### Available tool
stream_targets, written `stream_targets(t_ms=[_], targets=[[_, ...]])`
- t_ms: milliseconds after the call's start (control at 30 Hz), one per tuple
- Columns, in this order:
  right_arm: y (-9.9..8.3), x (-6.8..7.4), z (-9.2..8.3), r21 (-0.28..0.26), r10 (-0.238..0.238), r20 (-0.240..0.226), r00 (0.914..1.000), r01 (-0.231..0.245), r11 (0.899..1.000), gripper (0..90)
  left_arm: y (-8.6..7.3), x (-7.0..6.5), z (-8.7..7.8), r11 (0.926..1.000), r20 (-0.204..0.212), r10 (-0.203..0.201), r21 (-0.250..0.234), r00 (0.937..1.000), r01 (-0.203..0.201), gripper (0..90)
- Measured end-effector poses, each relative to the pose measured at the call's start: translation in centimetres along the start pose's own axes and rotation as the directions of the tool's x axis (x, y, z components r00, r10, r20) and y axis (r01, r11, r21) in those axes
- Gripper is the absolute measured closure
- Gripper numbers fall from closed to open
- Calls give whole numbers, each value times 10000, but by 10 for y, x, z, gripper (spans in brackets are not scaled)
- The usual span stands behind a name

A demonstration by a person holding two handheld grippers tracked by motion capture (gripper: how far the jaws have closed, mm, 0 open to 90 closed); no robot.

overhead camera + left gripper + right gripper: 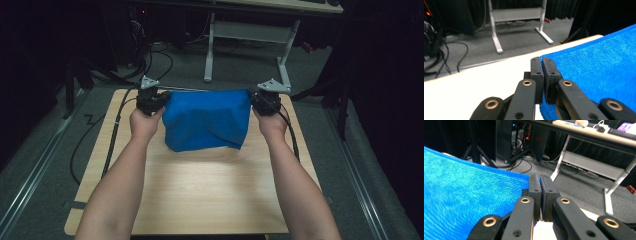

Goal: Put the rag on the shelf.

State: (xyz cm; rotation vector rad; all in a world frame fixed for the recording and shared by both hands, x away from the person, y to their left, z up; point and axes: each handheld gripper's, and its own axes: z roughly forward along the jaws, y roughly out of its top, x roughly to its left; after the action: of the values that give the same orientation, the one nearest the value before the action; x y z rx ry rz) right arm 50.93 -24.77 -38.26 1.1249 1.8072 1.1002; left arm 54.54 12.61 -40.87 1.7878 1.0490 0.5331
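The person stands at a light wooden table (200, 195) with both forearms stretched forward over it. On the left, the left hand (144, 122) holds the left gripper (159, 101) near the table's far left corner, a black cable (114, 135) trailing back from it along the table edge. Its jaws are pressed together on the upper left corner of a blue knitted cloth (207, 120); in the left gripper view the left gripper (541, 60) has the fabric edge pinched between its tips, and the blue knitted cloth (596, 75) spreads away to the right of the jaws.

The cloth hangs between the two grippers, its top edge drawn nearly straight and raised, its lower edge resting on the tabletop toward the far side.

On the right, the right hand (272, 122) holds the right gripper (254, 101) near the far right corner. In the right gripper view the right gripper (540, 178) has its jaws closed on the cloth's other upper corner, and the blue knitted cloth (466, 195) stretches off to the left. Beyond lie grey carpet (579, 185) and a white-legged desk (584, 137).
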Motion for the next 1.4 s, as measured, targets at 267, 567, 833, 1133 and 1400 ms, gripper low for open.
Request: stream_targets(t_ms=[267, 567, 833, 1133, 1400], targets=[[-27, 5, 4, 484, 255, -204, 9995, -245, 9985, 890, -31, -1, 6, 9988, 256, -166, 455, 9995, 154, 880], [-52, 11, 14, 947, 410, -387, 9984, -371, 9948, 890, -47, -3, 10, 9973, 571, -455, 598, 9973, 421, 880], [-64, 18, 19, 1149, 462, -517, 9976, -400, 9926, 890, -59, -4, 16, 9945, 707, -465, 968, 9964, 396, 880], [-76, 22, 19, 1251, 608, -599, 9963, -529, 9907, 889, -71, -8, 25, 9907, 907, -707, 1222, 9934, 594, 879], [-88, 23, 20, 1498, 668, -660, 9956, -563, 9871, 889, -86, -7, 30, 9852, 1027, -1137, 1403, 9882, 987, 876]])
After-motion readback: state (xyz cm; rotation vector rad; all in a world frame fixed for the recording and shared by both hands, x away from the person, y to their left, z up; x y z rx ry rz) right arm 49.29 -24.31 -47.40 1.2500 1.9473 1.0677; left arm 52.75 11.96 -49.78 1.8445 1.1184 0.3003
